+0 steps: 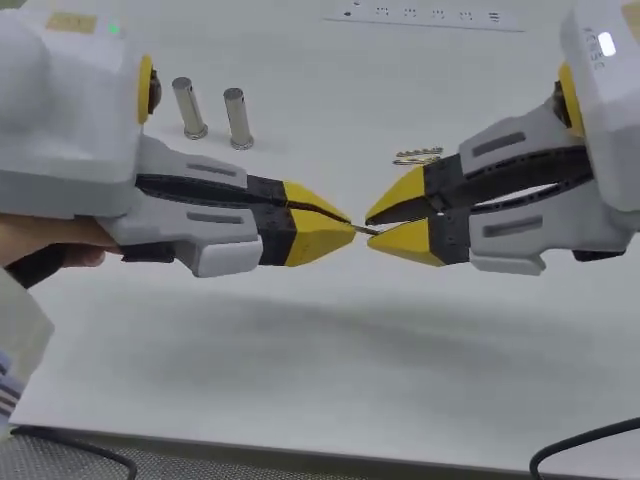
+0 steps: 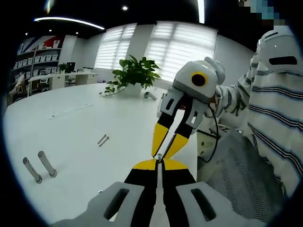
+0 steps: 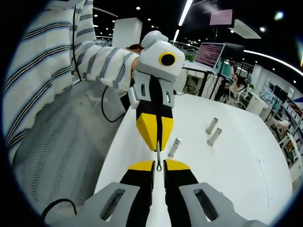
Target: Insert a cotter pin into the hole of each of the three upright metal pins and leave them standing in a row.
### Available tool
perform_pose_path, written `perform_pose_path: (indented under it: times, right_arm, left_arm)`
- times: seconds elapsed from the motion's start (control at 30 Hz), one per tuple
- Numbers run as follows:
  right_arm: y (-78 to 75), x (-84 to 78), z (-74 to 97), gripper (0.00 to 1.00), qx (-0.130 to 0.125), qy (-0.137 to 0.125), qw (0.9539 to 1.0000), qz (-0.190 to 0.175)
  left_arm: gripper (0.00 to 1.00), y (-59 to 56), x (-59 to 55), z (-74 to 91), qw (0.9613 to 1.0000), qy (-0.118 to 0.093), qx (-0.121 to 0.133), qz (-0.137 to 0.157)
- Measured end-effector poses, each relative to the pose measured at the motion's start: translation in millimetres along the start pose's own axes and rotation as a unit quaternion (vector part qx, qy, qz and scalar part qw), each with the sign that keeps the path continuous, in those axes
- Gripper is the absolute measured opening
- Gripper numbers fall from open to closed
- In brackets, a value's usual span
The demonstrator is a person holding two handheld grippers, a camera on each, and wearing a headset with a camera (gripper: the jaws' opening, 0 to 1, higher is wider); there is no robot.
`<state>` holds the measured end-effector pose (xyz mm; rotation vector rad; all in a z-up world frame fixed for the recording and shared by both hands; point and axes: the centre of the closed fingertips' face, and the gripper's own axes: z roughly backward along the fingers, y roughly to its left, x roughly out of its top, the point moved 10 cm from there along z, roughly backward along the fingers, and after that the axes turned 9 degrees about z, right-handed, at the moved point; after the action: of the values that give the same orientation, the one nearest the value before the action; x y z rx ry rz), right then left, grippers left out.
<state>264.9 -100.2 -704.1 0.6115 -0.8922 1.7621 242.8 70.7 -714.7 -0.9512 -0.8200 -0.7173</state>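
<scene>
Metal cotter pin [image 3: 158, 153] tight between left gripper [image 2: 159, 162] and right gripper [image 3: 159, 167]

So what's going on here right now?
The person holds both grippers tip to tip above the white table, with one cotter pin between them. The left gripper is shut on one end. The right gripper has its tips at the other end, but its grip is unclear. Metal pins stand upright farther back, and spare cotter pins lie on the table.

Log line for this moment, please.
cotter pin: mid-air between claw tips | left claw: shut on it | right claw: tips at loop end, grip unclear | metal pins: two upright | spare cotter pins: on table
</scene>
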Motion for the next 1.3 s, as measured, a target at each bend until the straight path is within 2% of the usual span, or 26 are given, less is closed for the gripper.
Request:
perform_pose_path:
  times: [0.43,0.63,0.7,0.77,0.8,0.83,0.97,1.3]
  right_arm:
    - [-0.3,2.7,-0.1,0.06,0.000,-0.002,1.0000,0.001]
    - [-1.9,3.0,3.3,0.07,0.009,-0.011,0.9998,-0.015]
    - [-0.4,3.2,2.8,0.07,0.016,-0.017,0.9993,-0.028]
    - [3.6,2.3,1.0,0.07,0.036,-0.027,0.9974,-0.055]
    - [0.2,0.3,1.7,0.07,0.035,-0.029,0.9974,-0.057]
    - [-6.1,-4.7,3.3,0.08,0.044,-0.030,0.9966,-0.062]
    - [-7.4,-7.3,3.6,0.08,0.068,-0.038,0.9933,-0.086]
    - [-8.0,-7.8,0.9,0.07,0.074,-0.037,0.9935,-0.079]
  left_arm:
    - [0.00,-1.1,-1.3,0.2,1.0000,-0.002,-0.001,0.004]
    - [0.00,-1.5,-1.4,0.6,1.0000,0.001,-0.004,-0.005]
    - [0.00,-1.8,-1.3,1.1,0.9999,0.001,-0.005,-0.012]
    - [0.00,-2.6,-1.5,1.2,0.9998,0.002,-0.008,-0.016]
    - [0.00,-3.0,-1.6,1.3,0.9998,0.002,-0.009,-0.018]
    - [0.00,-3.5,-1.6,1.6,0.9997,0.003,-0.011,-0.022]
    - [0.00,-5.1,-1.9,1.9,0.9995,0.004,-0.017,-0.028]
    - [0.00,-6.6,0.0,0.9,0.9992,0.005,-0.026,-0.030]
